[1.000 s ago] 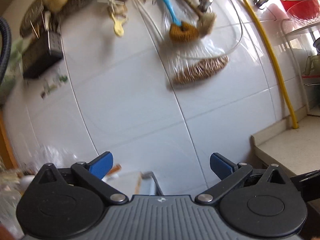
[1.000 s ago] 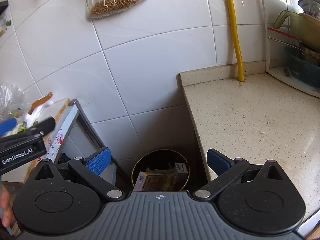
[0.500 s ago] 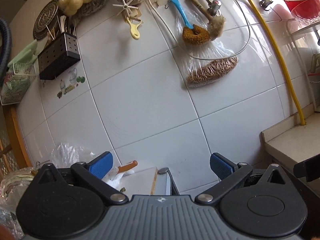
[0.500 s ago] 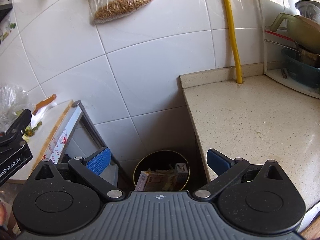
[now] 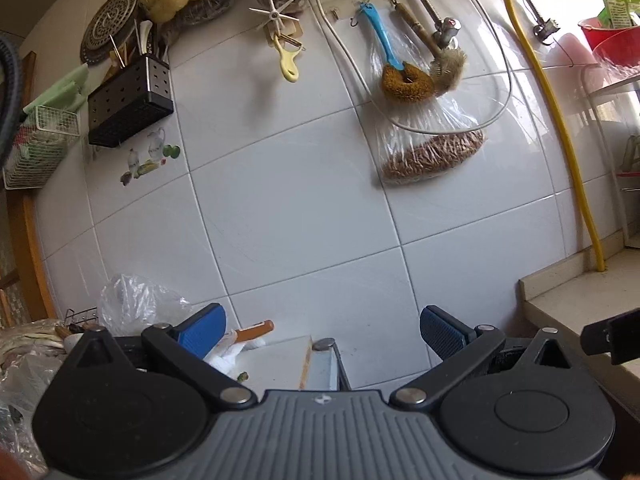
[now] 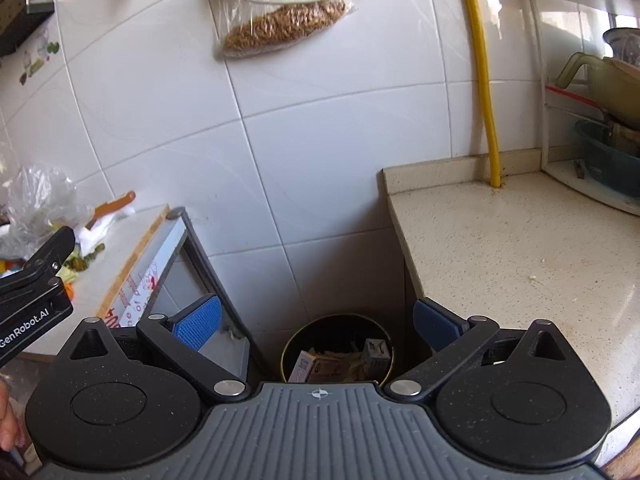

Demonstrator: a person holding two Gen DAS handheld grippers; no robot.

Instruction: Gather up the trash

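Since the earlier frames the left tool (image 5: 322, 330) has tilted down and steadied: the blur is gone and more of the cutting board (image 5: 276, 364) shows between its fingers. The right tool (image 6: 316, 320) has shifted only slightly and remains aimed at the bin (image 6: 338, 350).

Both tools stand wide open, blue pads well apart, nothing held in either.

Outward from the left tool: the cutting board lies on a metal stand, its right edge at the stand's corner. At the board's far left corner lie white scraps (image 5: 230, 354), an orange-handled knife (image 5: 254, 329) and a clear plastic bag (image 5: 134, 300). The right wrist view adds green vegetable scraps (image 6: 86, 258) near the board's left edge.

Outward from the right tool: the bin sits on the floor in the gap between the stand and the stone surface (image 6: 520, 248), already holding small cartons. The surface near its left edge carries only a few crumbs.

Likely faults from here:
- Closing on the scraps with the knife touching them may drag the knife off the board.
- Thin, soft scraps may slip from the pads in transit and fall short of the bin.
- The gap is narrow; a hurried release may strike the stand or the surface edge.
- The two tools are close together and may collide.
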